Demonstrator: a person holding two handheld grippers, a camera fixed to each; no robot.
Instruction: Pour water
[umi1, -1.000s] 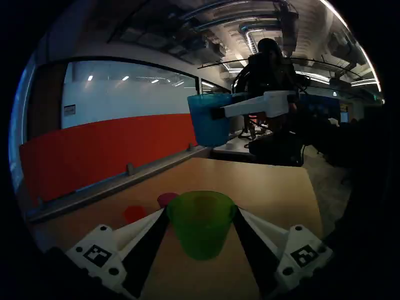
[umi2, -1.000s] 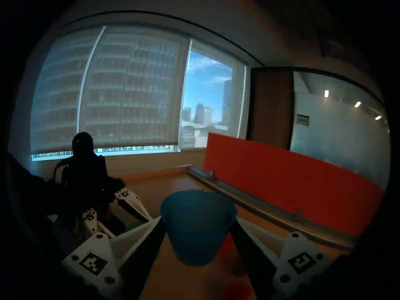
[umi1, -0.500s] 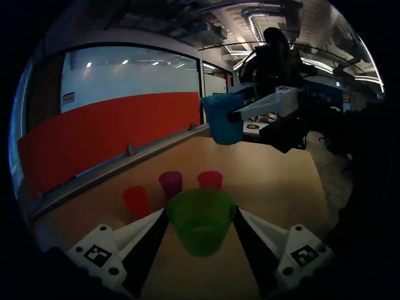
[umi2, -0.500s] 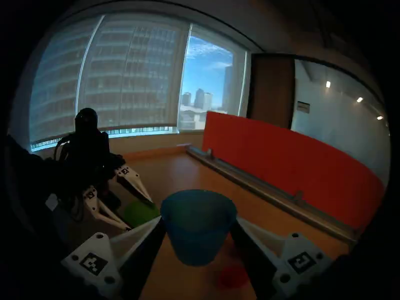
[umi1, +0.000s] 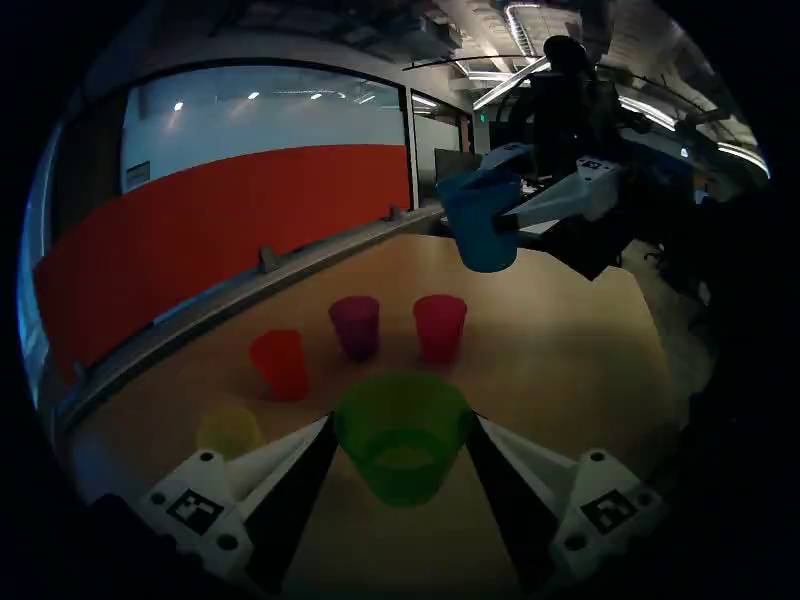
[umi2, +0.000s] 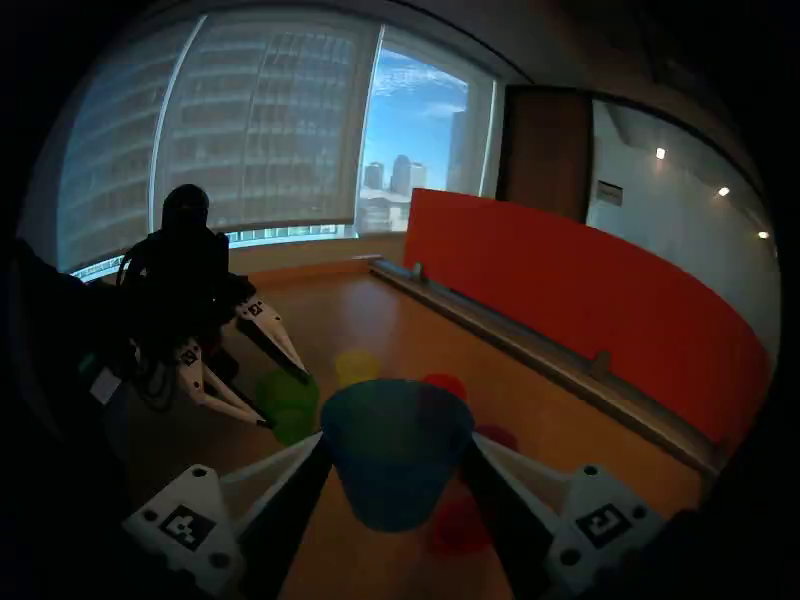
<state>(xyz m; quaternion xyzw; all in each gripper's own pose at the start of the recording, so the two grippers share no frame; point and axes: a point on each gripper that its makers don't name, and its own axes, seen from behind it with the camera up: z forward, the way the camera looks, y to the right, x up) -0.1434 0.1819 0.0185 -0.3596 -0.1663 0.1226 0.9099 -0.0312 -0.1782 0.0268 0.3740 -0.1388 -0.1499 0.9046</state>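
Observation:
In the left gripper view my left gripper (umi1: 402, 440) is shut on a green cup (umi1: 402, 434), upright over the wooden table (umi1: 560, 340). Farther off, the right gripper (umi1: 495, 225) holds a blue cup (umi1: 480, 218) in the air, tilted a little. In the right gripper view my right gripper (umi2: 397, 455) is shut on that blue cup (umi2: 397, 450), seen from its open top. The left gripper (umi2: 275, 395) with the green cup (umi2: 288, 402) shows to the left, lower down, held by a dark figure.
On the table stand a red cup (umi1: 281, 362), a purple cup (umi1: 356, 325), a pink cup (umi1: 440, 326) and a yellow cup (umi1: 229, 430). An orange partition (umi1: 210, 220) with a metal rail runs along the table's far edge. Windows (umi2: 260, 130) lie behind the person.
Both views have tipped downward, so more of the table and the standing cups shows. The blue cup has moved right and lower in the left gripper view. Both cups stay gripped.

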